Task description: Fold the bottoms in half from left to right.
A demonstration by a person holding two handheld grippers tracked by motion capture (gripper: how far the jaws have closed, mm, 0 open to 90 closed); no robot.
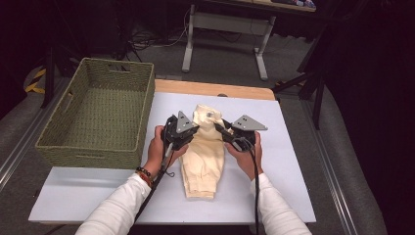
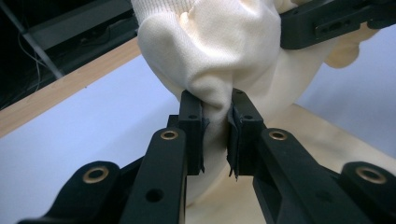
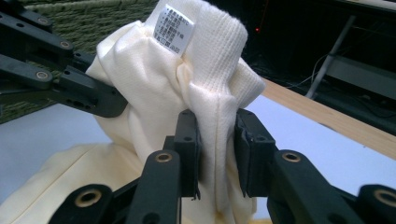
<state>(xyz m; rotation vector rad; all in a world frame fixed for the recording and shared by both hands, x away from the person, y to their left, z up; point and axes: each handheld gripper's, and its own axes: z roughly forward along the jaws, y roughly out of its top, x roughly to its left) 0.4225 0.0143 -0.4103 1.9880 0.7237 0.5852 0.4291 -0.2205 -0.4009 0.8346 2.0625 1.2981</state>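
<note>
A cream knitted garment (image 1: 205, 152) lies folded lengthwise on the white table top (image 1: 284, 161), its far end lifted and bunched. My left gripper (image 1: 195, 130) pinches that raised end from the left; in the left gripper view its pads (image 2: 196, 135) squeeze a fold of the cream cloth (image 2: 210, 56). From the right, my right gripper (image 1: 218, 128) is shut on the ribbed edge (image 3: 219, 79), which carries a white care label (image 3: 173, 29). The left gripper's black jaw (image 3: 70, 88) shows beyond the cloth in the right gripper view.
A green woven basket (image 1: 98, 115) stands at the table's left, partly over the edge. A bare wooden strip (image 1: 215, 89) runs along the far side. Beyond it stand metal desk legs (image 1: 225, 39) and cables on the floor.
</note>
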